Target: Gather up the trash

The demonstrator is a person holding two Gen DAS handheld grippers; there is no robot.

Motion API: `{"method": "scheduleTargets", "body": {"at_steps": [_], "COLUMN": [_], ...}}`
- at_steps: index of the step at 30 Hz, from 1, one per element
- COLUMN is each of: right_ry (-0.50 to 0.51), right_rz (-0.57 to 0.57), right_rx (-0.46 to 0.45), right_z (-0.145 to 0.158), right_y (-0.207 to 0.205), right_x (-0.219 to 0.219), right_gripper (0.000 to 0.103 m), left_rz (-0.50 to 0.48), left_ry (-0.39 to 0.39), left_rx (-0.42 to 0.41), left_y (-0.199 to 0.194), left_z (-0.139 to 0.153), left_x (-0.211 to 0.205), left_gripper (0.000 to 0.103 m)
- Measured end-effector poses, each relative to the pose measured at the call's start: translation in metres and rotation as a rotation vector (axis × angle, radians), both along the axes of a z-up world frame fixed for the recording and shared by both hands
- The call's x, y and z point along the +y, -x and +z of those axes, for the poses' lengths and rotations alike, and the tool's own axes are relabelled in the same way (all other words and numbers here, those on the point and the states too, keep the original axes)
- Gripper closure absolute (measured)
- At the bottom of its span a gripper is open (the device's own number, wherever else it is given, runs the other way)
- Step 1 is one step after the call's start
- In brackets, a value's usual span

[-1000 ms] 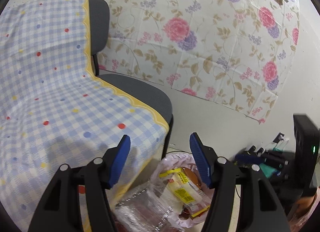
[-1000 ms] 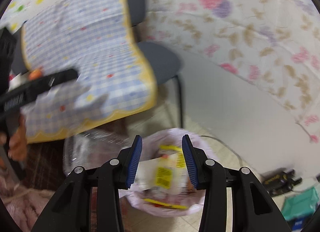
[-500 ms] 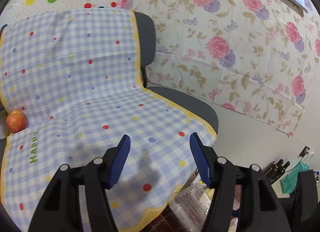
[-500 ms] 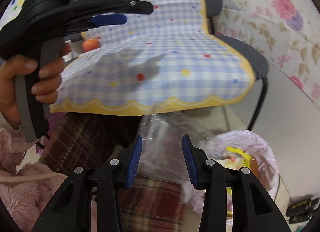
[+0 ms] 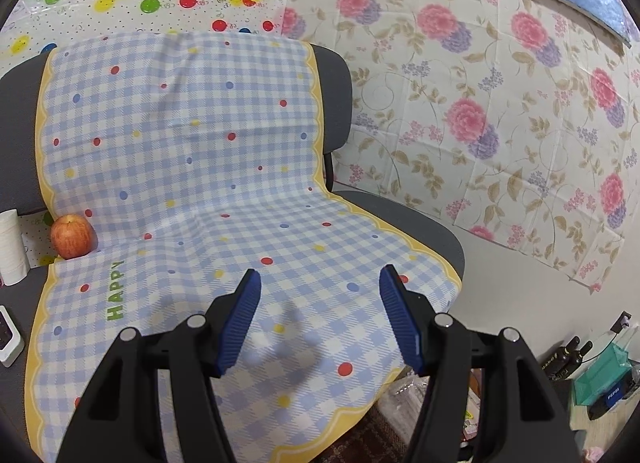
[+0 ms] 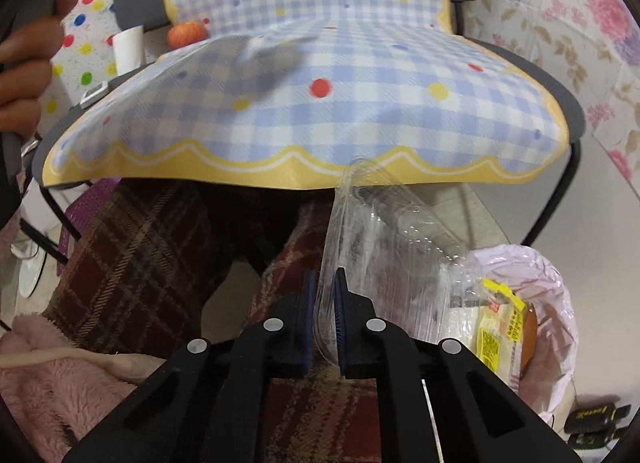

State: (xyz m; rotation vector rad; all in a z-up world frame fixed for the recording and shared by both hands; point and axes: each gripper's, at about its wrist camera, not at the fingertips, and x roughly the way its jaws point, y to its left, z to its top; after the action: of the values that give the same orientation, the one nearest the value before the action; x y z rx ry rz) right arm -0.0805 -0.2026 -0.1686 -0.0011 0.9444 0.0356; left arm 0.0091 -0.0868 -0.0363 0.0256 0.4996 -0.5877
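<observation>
My right gripper (image 6: 325, 295) is shut on a clear plastic container (image 6: 384, 235) that hangs below the front edge of the checked cloth (image 6: 320, 111) on the chair. To its right stands a bin lined with a pale pink bag (image 6: 548, 275), holding a yellow-labelled wrapper (image 6: 496, 335). My left gripper (image 5: 318, 323) is open and empty above the checked cloth (image 5: 192, 167) on the chair seat. A corner of the clear container (image 5: 404, 391) shows below the cloth's edge.
A red apple (image 5: 72, 236) and a white paper cup (image 5: 10, 247) sit left of the cloth. A white device (image 5: 8, 337) lies at the far left. Dark bottles (image 5: 564, 355) and a teal box (image 5: 600, 373) stand by the floral wall. A plaid blanket (image 6: 140, 247) lies under the chair.
My right gripper swung left from the bin and closed on the clear plastic container. My left gripper rose from over the bin and turned to face the chair seat, still open.
</observation>
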Motion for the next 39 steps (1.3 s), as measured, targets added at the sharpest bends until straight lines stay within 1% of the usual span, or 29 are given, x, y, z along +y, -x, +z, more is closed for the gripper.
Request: {"method": "scheduleTargets", "body": {"at_steps": [5, 8, 12, 15, 17, 19, 22, 23, 26, 28, 33, 36, 39], "right_ry": [0.039, 0.069, 0.031, -0.058, -0.109, -0.125, -0.104, -0.075, -0.036, -0.044, -0.128, -0.091, -0.085], "right_rz": [-0.109, -0.152, -0.172, -0.157, -0.139, -0.120, -0.111, -0.118, -0.146, -0.167, -0.200, -0.220, -0.242], "right_rx": [-0.082, -0.127, -0.167, -0.190, -0.210, -0.232, -0.259, -0.264, -0.256, -0.238, -0.203, -0.191, -0.174], "right_z": [0.045, 0.070, 0.094, 0.106, 0.114, 0.122, 0.133, 0.135, 0.130, 0.121, 0.093, 0.082, 0.069], "right_y": [0.018, 0.029, 0.043, 0.048, 0.049, 0.050, 0.050, 0.050, 0.050, 0.050, 0.043, 0.041, 0.041], "right_x": [-0.040, -0.057, -0.073, -0.079, -0.075, -0.070, -0.064, -0.065, -0.074, -0.083, -0.101, -0.104, -0.110], "right_gripper": [0.094, 0.094, 0.095, 0.095, 0.095, 0.095, 0.095, 0.095, 0.095, 0.095, 0.095, 0.094, 0.094], "left_rz": [0.000, -0.014, -0.035, -0.047, -0.050, -0.051, -0.049, -0.050, -0.052, -0.052, -0.066, -0.071, -0.077], "left_ry": [0.004, 0.007, 0.004, 0.004, 0.003, 0.002, 0.001, 0.002, 0.004, 0.001, -0.022, -0.033, -0.042], "left_rx": [-0.007, -0.001, -0.004, -0.002, -0.005, -0.010, -0.012, -0.009, 0.000, 0.006, 0.014, 0.016, 0.021], "left_y": [-0.001, -0.001, -0.001, 0.000, 0.001, 0.002, 0.002, 0.002, 0.000, 0.000, 0.000, -0.001, -0.002], "left_z": [0.001, 0.000, -0.001, -0.001, -0.001, 0.000, 0.000, -0.001, -0.002, -0.004, -0.009, -0.012, -0.014], "left_x": [-0.001, -0.007, -0.013, -0.018, -0.020, -0.021, -0.020, -0.020, -0.021, -0.023, -0.030, -0.035, -0.040], "left_gripper": [0.043, 0.043, 0.043, 0.043, 0.043, 0.043, 0.043, 0.043, 0.043, 0.043, 0.043, 0.043, 0.043]}}
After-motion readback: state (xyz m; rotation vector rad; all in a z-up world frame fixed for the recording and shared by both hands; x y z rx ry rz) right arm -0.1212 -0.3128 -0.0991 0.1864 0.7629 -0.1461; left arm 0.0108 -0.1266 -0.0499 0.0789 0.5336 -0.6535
